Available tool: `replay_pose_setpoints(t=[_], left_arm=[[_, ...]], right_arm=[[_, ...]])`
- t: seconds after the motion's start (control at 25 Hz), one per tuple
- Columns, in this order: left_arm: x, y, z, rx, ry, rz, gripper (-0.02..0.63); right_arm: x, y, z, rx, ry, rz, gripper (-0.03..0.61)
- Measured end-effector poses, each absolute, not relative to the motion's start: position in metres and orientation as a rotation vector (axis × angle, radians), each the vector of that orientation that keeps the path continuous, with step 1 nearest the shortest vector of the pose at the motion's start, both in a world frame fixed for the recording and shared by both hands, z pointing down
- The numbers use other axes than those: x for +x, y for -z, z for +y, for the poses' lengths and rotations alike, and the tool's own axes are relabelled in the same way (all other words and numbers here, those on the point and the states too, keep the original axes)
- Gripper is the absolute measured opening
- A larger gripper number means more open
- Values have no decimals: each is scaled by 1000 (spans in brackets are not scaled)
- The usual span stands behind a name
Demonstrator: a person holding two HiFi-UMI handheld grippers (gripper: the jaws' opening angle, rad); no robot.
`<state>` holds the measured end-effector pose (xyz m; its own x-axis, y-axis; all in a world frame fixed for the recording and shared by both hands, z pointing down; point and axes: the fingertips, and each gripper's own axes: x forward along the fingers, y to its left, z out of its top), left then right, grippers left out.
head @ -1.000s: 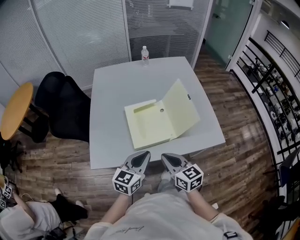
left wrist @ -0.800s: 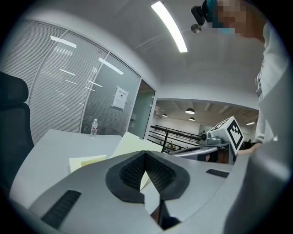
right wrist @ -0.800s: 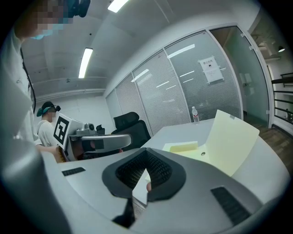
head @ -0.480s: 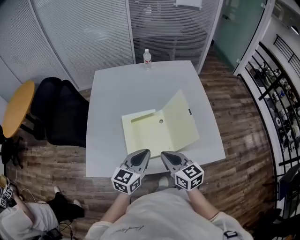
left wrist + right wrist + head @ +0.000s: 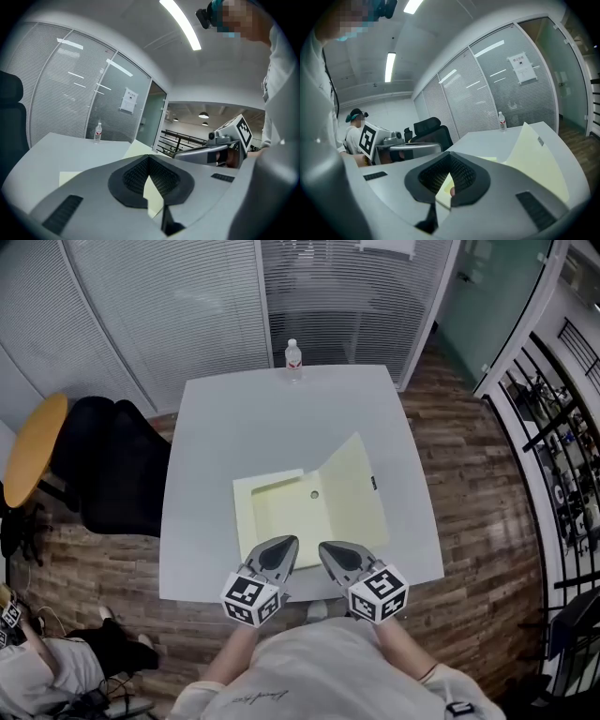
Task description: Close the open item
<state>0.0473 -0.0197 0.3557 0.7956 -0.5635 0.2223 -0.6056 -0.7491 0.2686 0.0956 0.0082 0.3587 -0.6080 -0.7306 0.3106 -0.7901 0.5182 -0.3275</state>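
A pale yellow folder box (image 5: 281,512) lies open on the grey table (image 5: 225,427), its lid (image 5: 352,486) standing tilted up to the right. My left gripper (image 5: 281,554) and right gripper (image 5: 336,557) hover side by side over the table's near edge, just short of the folder's front edge. Both are shut with nothing between the jaws. In the left gripper view the folder (image 5: 70,177) shows beyond the left gripper (image 5: 149,180). In the right gripper view the raised lid (image 5: 539,164) stands to the right of the right gripper (image 5: 450,178).
A water bottle (image 5: 293,356) stands at the table's far edge. A black chair (image 5: 112,465) and a round orange table (image 5: 33,451) are to the left. Glass partitions with blinds (image 5: 187,306) stand behind. A seated person (image 5: 37,671) is at the lower left.
The view has moved toward the table; the folder now lies closer to both grippers, which reach over the near edge. Both stay shut and the lid's tilt looks unchanged.
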Motion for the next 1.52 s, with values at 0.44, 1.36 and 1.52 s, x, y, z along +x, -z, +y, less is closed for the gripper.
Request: replay_pose_setpoints(t=[0.44, 1.36, 1.52], left_arm=[[53, -359, -31, 2636, -212, -906, 9], [57, -363, -50, 2685, -281, -779, 9], [57, -373, -51, 2663, -304, -772, 9]], right_arm=[[112, -364, -12, 1323, -706, -2610, 14], [276, -347, -21, 1900, -644, -2288, 14], [311, -379, -18, 1920, -655, -2175, 14]])
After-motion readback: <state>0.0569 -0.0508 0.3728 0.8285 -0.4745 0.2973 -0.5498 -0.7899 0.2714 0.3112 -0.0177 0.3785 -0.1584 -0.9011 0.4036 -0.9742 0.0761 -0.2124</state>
